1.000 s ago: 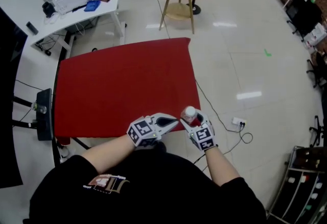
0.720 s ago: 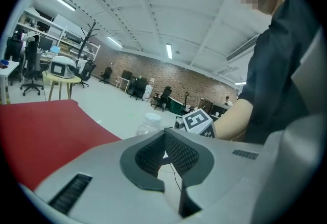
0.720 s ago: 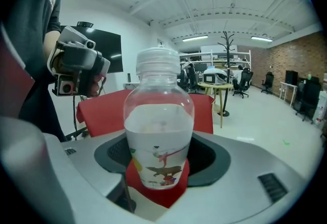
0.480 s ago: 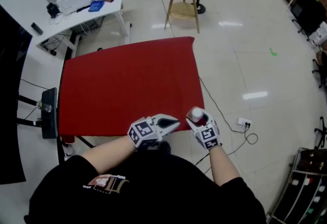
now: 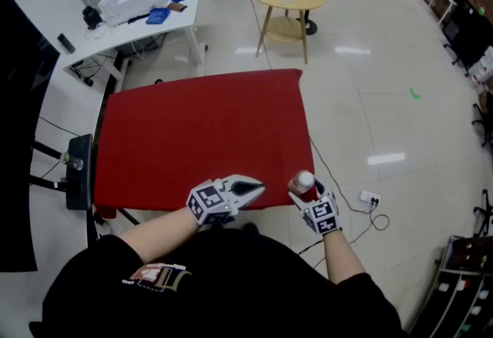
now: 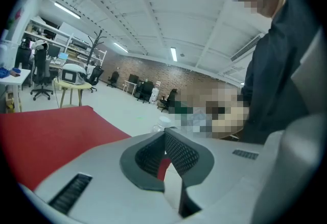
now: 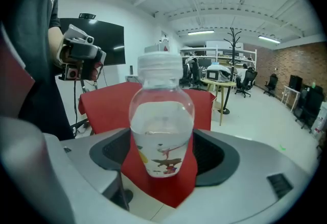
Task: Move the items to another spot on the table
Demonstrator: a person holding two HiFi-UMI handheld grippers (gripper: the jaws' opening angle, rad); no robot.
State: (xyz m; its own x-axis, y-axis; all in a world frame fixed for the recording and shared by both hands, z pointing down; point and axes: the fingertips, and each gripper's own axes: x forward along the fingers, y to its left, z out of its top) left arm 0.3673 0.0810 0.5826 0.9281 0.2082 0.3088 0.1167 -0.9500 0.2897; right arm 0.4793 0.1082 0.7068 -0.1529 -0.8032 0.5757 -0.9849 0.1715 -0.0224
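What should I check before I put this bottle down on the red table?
1. Grip: ok, right gripper jaws clamp the bottle low on its body.
2. Bottle upright, cap on: ok.
3. Landing spot: ok, red table shows bare cloth.
4. Bottle over the tabletop: cannot tell, it hangs by the near right corner.
5. Clearance from left gripper: ok, jaws together, empty, at the near edge.

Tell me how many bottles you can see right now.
1. A clear, white-capped bottle sits clamped in the right gripper, by the red table's near right corner. Distant clutter is too small to identify.
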